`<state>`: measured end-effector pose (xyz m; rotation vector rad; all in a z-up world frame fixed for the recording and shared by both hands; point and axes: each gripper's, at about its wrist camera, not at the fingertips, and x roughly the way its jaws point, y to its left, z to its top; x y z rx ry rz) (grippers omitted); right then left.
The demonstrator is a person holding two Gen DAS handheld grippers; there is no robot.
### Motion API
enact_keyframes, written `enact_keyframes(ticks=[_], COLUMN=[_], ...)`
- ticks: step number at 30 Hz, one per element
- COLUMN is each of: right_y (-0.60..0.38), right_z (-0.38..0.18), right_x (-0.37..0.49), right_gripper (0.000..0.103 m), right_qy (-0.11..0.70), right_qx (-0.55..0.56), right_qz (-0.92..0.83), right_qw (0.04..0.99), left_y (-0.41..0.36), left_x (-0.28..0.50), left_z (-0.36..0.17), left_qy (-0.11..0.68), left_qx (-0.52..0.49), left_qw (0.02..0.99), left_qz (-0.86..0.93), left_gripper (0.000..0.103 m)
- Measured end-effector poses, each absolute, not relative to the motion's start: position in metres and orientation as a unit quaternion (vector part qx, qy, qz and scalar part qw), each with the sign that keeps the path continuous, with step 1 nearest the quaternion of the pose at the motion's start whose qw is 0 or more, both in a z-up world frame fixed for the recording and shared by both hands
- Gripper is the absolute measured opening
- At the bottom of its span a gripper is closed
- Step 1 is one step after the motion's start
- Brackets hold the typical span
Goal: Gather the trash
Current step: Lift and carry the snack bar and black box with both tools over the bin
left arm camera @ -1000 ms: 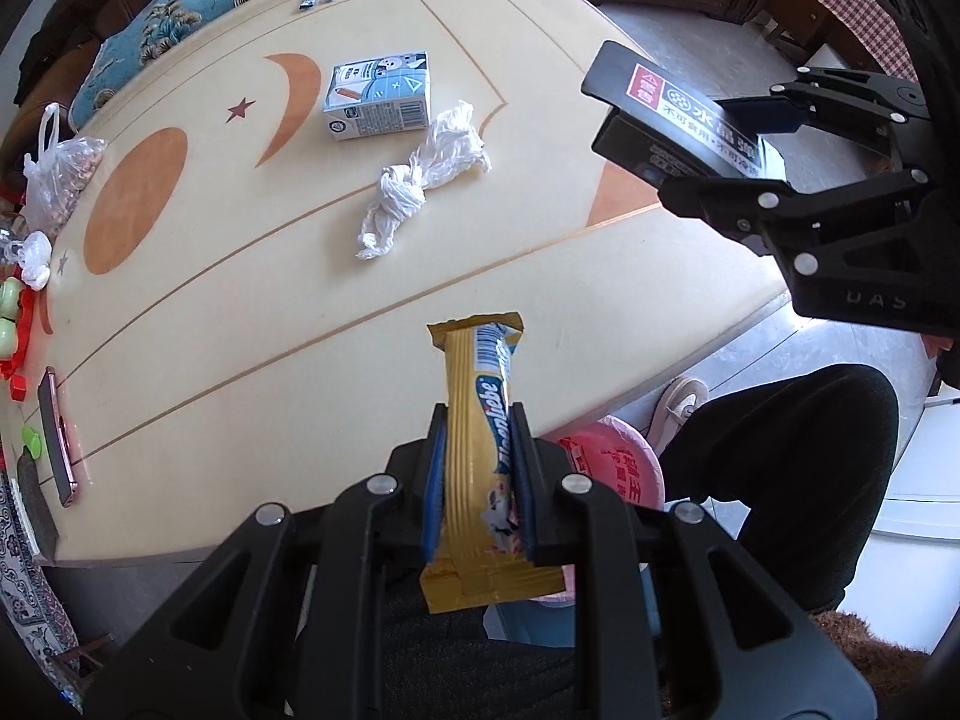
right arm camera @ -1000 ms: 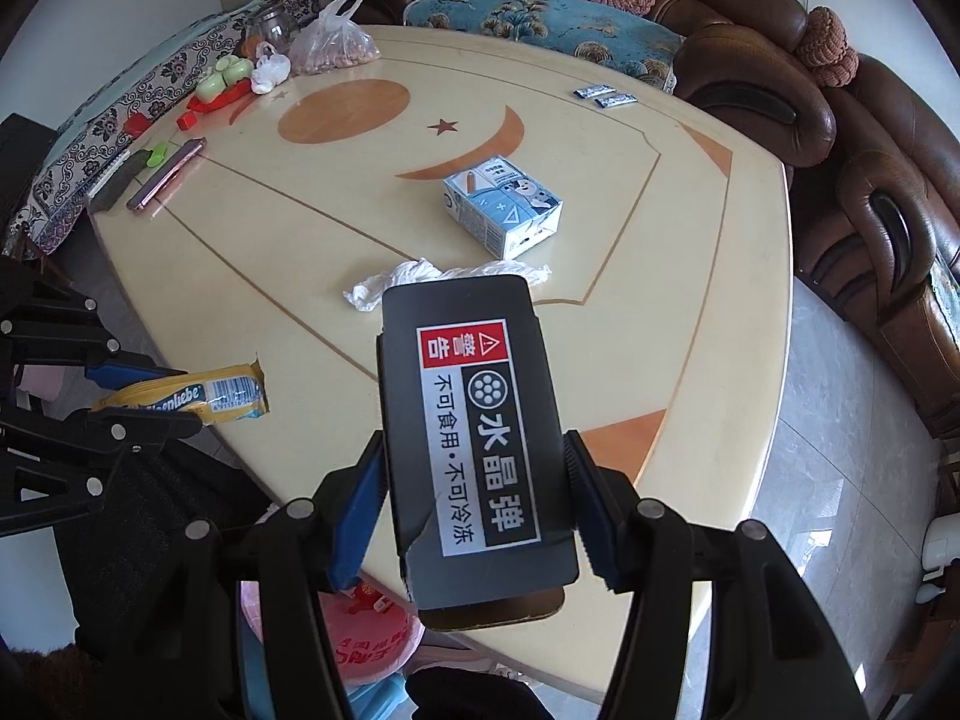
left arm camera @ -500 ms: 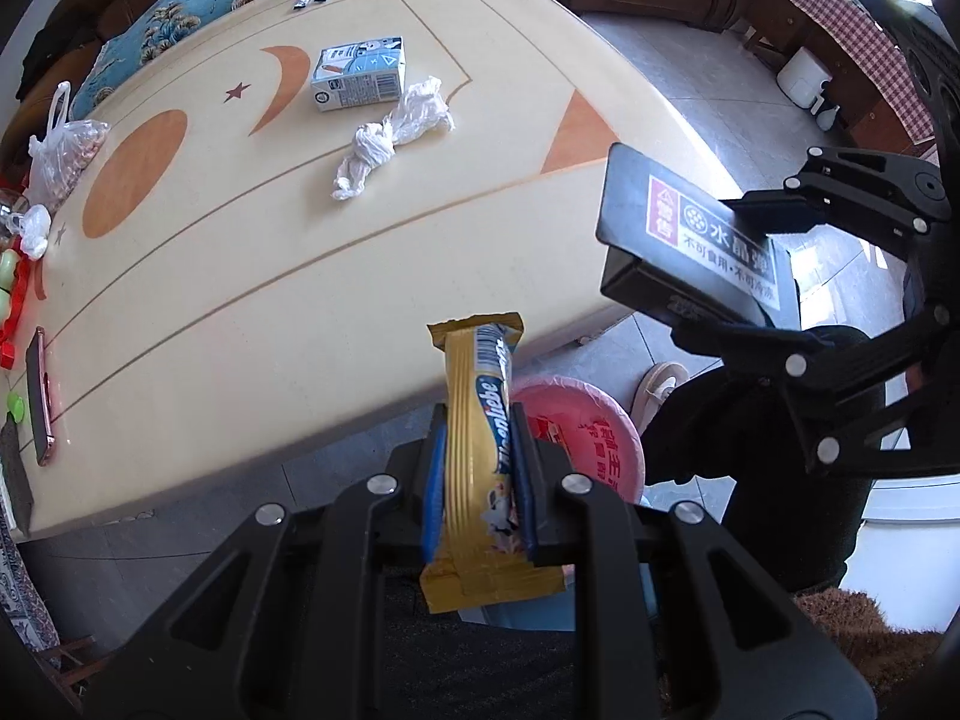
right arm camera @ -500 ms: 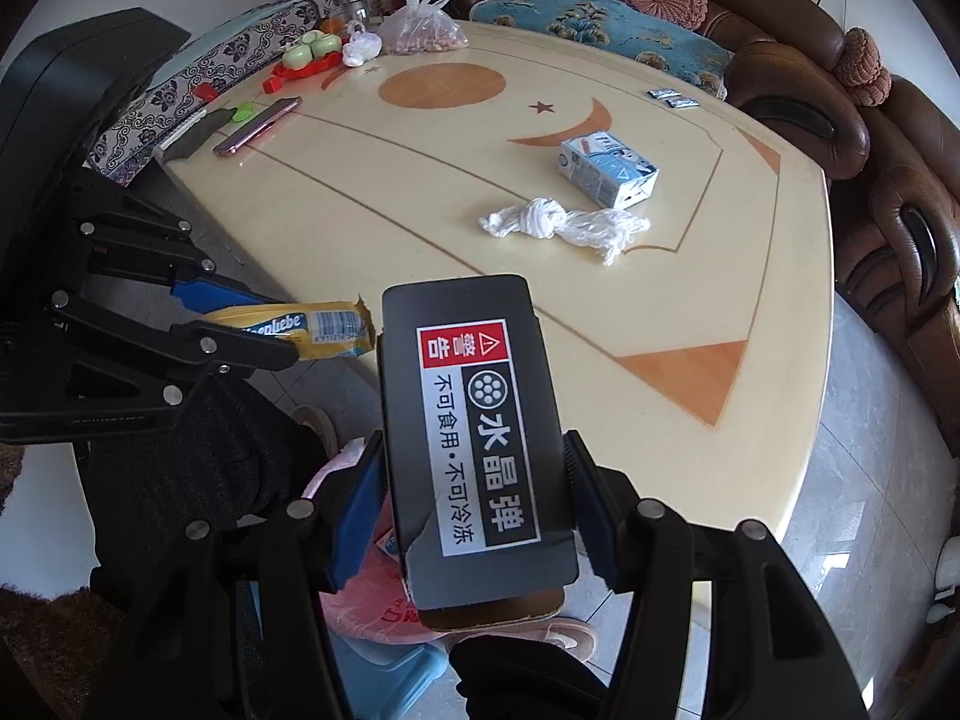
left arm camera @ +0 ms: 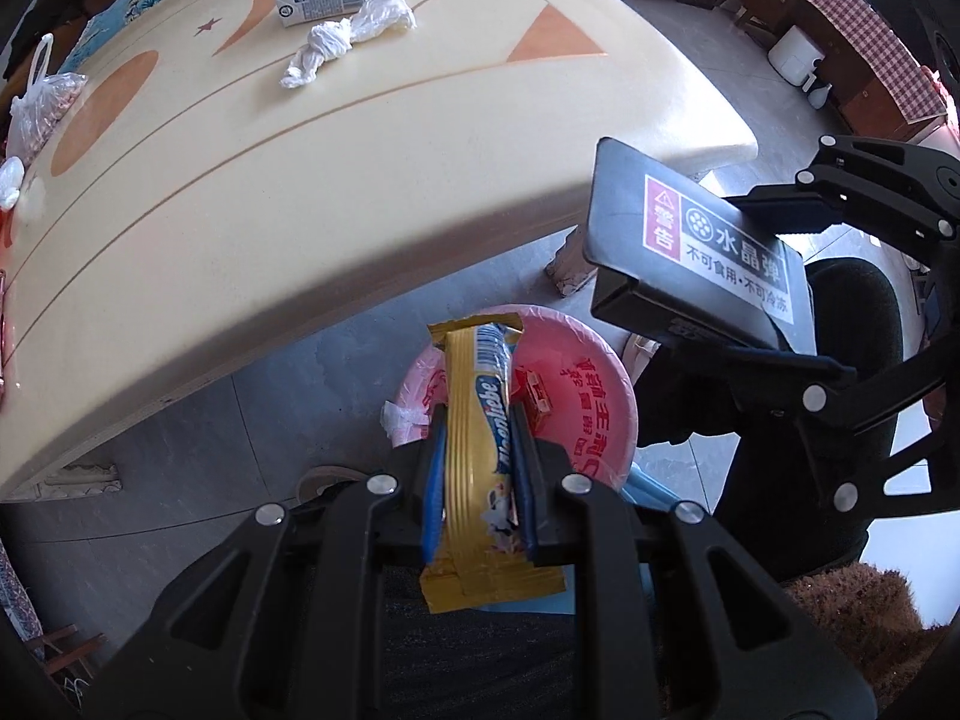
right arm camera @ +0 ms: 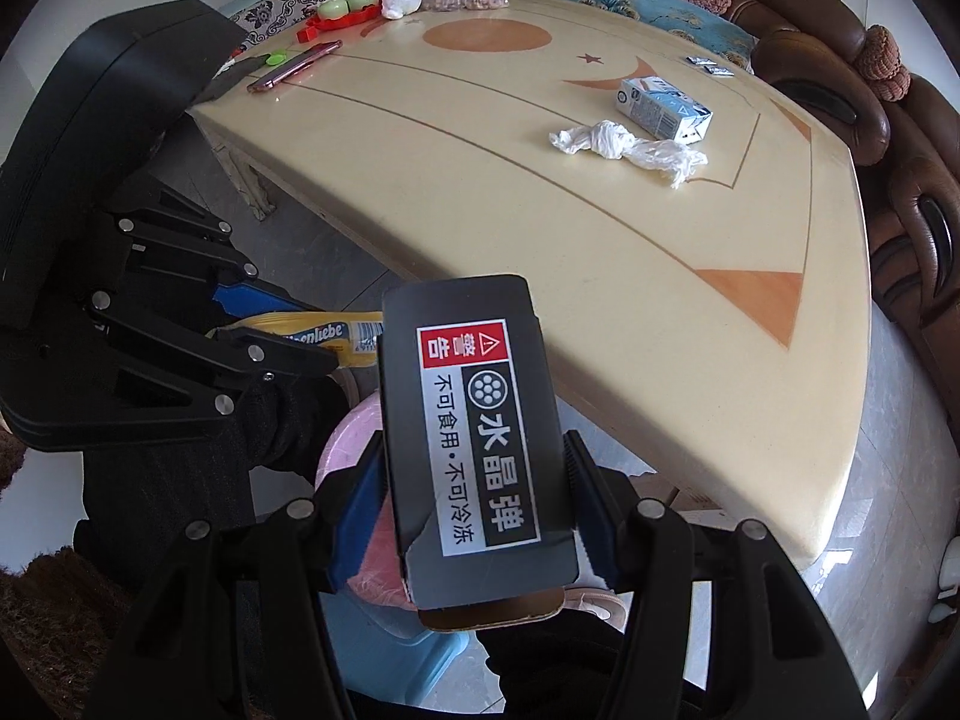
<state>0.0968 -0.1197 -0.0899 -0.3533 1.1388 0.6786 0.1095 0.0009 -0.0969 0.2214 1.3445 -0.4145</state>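
Left wrist view: your left gripper (left arm camera: 477, 456) pinches a yellow wrapper (left arm camera: 480, 438) tight, hanging over the pink bin (left arm camera: 576, 396) on the floor beside the table (left arm camera: 300, 180). Your right gripper (right arm camera: 474, 498) clamps a black box (right arm camera: 474, 438) near it. A carton (right arm camera: 663, 108) and crumpled bag (right arm camera: 624, 144) lie far on the table.
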Motion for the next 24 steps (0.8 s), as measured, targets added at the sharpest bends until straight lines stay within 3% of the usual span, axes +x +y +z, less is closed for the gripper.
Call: enact_keyframes(ticks=[24], right_y=[-0.131], right_z=[-0.214], right_x=[0.073], right_gripper=[0.056], right_qy=[0.605], right_qx=[-0.116], right_qz=[0.295], right_qw=[0.731], left_y=[-0.014], left_x=[0.089], left_z=[-0.224], left_qy=[0.693], left_qx=[0.067], left_qw=[0.686], left_qz=[-0.211], left_gripper=[0.02])
